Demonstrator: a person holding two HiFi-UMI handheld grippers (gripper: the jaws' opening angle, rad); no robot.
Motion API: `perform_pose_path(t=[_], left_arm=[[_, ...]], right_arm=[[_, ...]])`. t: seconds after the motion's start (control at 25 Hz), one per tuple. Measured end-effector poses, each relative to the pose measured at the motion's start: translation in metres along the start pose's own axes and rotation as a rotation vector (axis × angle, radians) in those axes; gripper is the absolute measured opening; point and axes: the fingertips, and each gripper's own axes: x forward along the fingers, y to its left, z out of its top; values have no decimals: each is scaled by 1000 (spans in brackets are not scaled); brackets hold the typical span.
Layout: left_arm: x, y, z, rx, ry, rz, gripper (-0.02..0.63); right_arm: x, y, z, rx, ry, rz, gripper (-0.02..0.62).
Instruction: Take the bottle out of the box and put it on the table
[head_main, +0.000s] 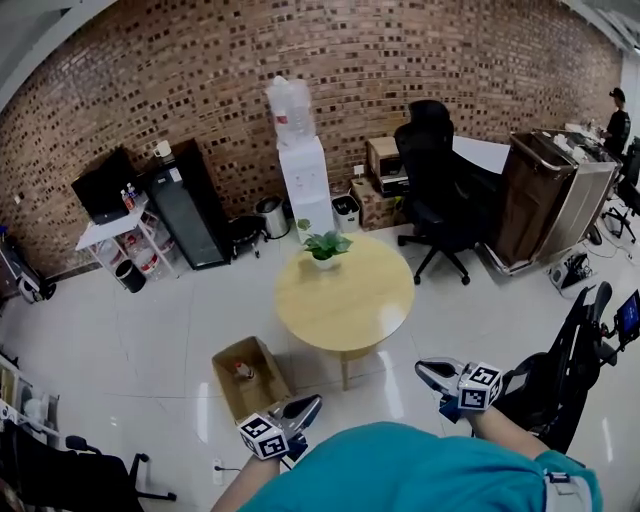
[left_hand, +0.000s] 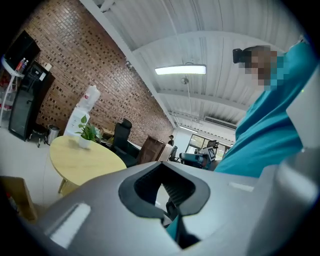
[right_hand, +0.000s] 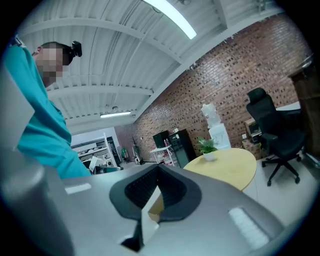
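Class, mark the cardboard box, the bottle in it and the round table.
cardboard box (head_main: 264, 388): head view, bare inner floor.
bottle (head_main: 241, 371): head view, its middle.
round table (head_main: 345, 300): head view, bare top.

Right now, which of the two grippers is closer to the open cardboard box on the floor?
The left gripper, right beside the box; the right gripper is well apart from it, past the round table.

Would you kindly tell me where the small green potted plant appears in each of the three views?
Head view: small green potted plant, centre, at the far edge of the round pale wooden table.
Left gripper view: plant left of centre.
Right gripper view: plant right of centre.
Shared landmark: white water dispenser behind it.
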Motion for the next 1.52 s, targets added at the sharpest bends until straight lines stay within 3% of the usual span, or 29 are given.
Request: perform_pose_path(t=[0.2, 0.44, 0.64, 0.96, 1.2, 1.36, 1.52], left_arm=[[-21, 58, 26, -13, 12, -8, -2], [-4, 108, 15, -25, 2, 27, -2], [54, 156, 9, -13, 4, 121, -2], [105, 226, -4, -19, -27, 355, -2], [58, 279, -28, 4, -88, 492, -2], [-12, 311, -38, 22, -140, 544, -2], [-99, 331, -36, 67, -139, 575, -2]], right_arm=[[57, -18, 14, 17, 12, -37, 2], [85, -76, 4, 15, 40, -19, 2], [101, -161, 10, -7, 53, 82, 2], [173, -268, 15, -16, 100, 354, 2], [271, -284, -36, -4, 136, 506, 2], [344, -259, -71, -22, 171, 562, 2], [426, -215, -86, -35, 180, 558, 2]])
